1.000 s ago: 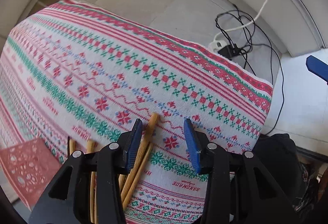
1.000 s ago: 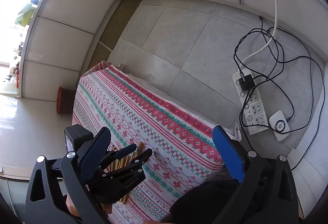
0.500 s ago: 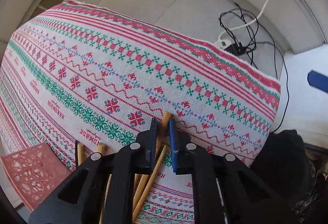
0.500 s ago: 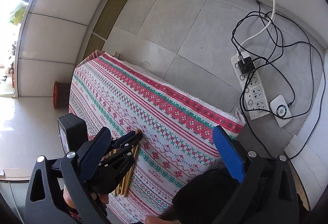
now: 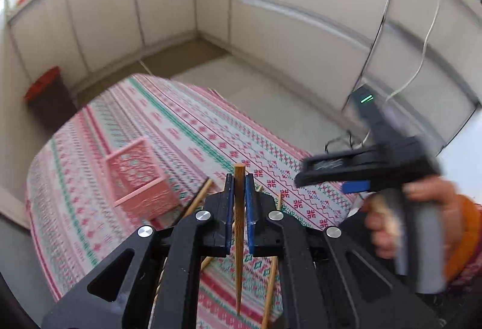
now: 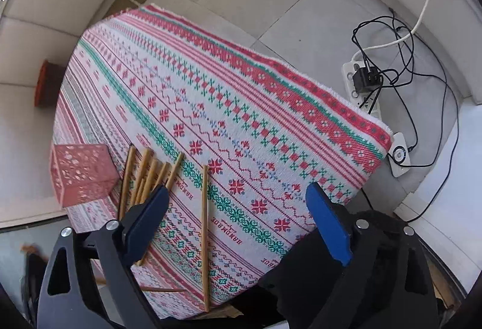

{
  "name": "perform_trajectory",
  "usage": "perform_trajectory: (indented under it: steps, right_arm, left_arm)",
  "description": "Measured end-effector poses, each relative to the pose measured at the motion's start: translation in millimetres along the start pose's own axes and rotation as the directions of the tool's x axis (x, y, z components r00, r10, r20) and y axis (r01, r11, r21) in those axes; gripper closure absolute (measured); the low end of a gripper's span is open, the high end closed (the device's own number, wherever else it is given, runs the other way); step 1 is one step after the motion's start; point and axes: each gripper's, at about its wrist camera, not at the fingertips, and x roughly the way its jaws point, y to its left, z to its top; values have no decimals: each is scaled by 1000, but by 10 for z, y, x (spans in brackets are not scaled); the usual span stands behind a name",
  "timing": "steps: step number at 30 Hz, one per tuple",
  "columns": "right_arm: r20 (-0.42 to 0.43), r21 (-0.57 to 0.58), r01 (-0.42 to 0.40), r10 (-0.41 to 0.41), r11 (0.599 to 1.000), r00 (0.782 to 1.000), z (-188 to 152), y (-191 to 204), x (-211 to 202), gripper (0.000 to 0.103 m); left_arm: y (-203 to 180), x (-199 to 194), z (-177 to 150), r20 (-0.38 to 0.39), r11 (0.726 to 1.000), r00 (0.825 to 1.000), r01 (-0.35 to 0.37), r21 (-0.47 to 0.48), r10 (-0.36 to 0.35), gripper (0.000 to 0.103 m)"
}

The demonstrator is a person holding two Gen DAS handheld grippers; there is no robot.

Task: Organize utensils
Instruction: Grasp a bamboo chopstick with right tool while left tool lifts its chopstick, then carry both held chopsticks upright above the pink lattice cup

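Table w/ patterned tablecloth (image 6: 229,106) fills both views; everything below is placed relative to the pink basket (image 5: 141,175), which sits on the cloth near its front-left edge. Basket is perforated plastic, looks empty from what shows, though the inside is only partly seen.

Just right of the basket: bundle of loose chopsticks (image 6: 147,172) lying roughly parallel on the cloth. Further right of the basket, apart from the bundle, a single chopstick (image 6: 205,232) lies alone, its tip past the cloth's near edge.

Left gripper (image 5: 240,208) is clamped tight on one held chopstick (image 5: 239,226), lifted off the cloth, to the right of the basket; stick runs lengthwise between the pads, blunt end poking out front, pointed end trailing back.

Right gripper (image 6: 238,223) is spread wide w/ nothing in it, hovering over the single chopstick.

Step in hand, prob.: carry the held stick over to the basket and drop it in. To do it well: keep the grip firm, tilt the stick so one end enters the basket mouth first, release only once it's inside, avoid knocking the light basket over.
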Motion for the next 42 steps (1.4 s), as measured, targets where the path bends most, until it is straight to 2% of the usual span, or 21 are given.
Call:
perform_trajectory:
  steps: [3,7,9,11,12,15,18,19,24,30,34,37,42]
  right_arm:
    - [-26,-17,74,-75,997,997,-74,126,223,24]
    - [-80,15,93,-92,996,993,-130,188,439,27]
    - [-76,19,93,-91,995,993,-135,245,508,29]
    - [-51,6,139,-138,990,989,-159,327,548,30]
    - [-39,-6,164,-164,986,986,-168,366,559,34]
    - [26,4,231,-231,973,973,-187,370,515,61]
    - [64,4,249,-249,968,966,-197,319,450,83]
    - [75,6,243,-243,970,967,-186,263,423,93]
    - [106,9,102,-103,995,989,-133,46,162,98]
    - [226,-111,-42,66,993,972,-289,126,-499,98]
    - [284,-191,-151,202,970,937,-463,305,-1115,98]
    - [355,-263,-216,302,940,885,-518,443,-1651,98]
    - [437,-376,-266,423,888,794,-493,882,-2380,98]
  left_arm:
    - [58,-368,-140,88,1000,996,-5,-23,7,96]
    - [124,-655,-242,170,999,985,-22,-45,29,96]
    - [177,-753,-289,189,997,981,-39,-59,50,96]
    - [203,-853,-342,208,995,976,-49,-86,66,96]
    - [248,-890,-355,218,993,974,-45,-106,67,96]
    - [323,-998,-398,240,988,968,-42,-149,78,96]
    - [323,-1038,-415,248,983,965,-43,-179,87,96]
    - [328,-1050,-416,250,981,964,-43,-190,91,96]
    - [367,-1143,-470,248,967,961,-57,-250,121,96]
    - [373,-1303,-447,265,946,954,-51,-321,141,96]
    - [395,-1425,-353,282,934,947,-45,-355,153,96]
    - [382,-1507,-217,296,931,939,-60,-360,175,96]
    - [429,-1610,116,332,929,917,-95,-358,221,95]
